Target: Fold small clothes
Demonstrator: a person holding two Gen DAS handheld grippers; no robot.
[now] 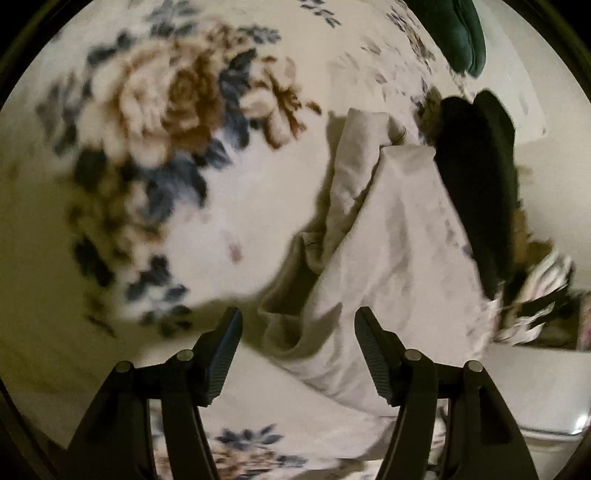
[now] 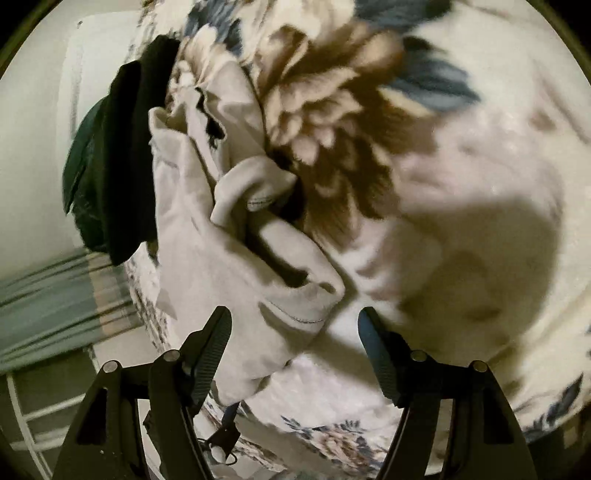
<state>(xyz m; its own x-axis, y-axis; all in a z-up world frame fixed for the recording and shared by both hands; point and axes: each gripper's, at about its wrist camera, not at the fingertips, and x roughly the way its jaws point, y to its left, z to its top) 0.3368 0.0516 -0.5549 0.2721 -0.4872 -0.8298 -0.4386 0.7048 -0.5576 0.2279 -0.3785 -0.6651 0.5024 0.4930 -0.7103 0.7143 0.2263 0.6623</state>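
A pale beige garment (image 1: 391,236) lies crumpled on a white blanket with brown and blue flowers (image 1: 177,110). My left gripper (image 1: 298,321) is open, just above the garment's near edge, with cloth showing between the fingers. In the right wrist view the same garment (image 2: 207,236) lies bunched, with a stitched hem towards me. My right gripper (image 2: 295,319) is open over that hem and grips nothing. A dark, nearly black garment (image 1: 480,177) lies beside the beige one; it also shows in the right wrist view (image 2: 125,155).
A dark green cushion (image 1: 458,33) sits at the far edge of the blanket. A striped cloth (image 1: 535,299) lies at the right. In the right wrist view a striped rug (image 2: 55,291) and a white rail (image 2: 33,417) lie off the blanket's left edge.
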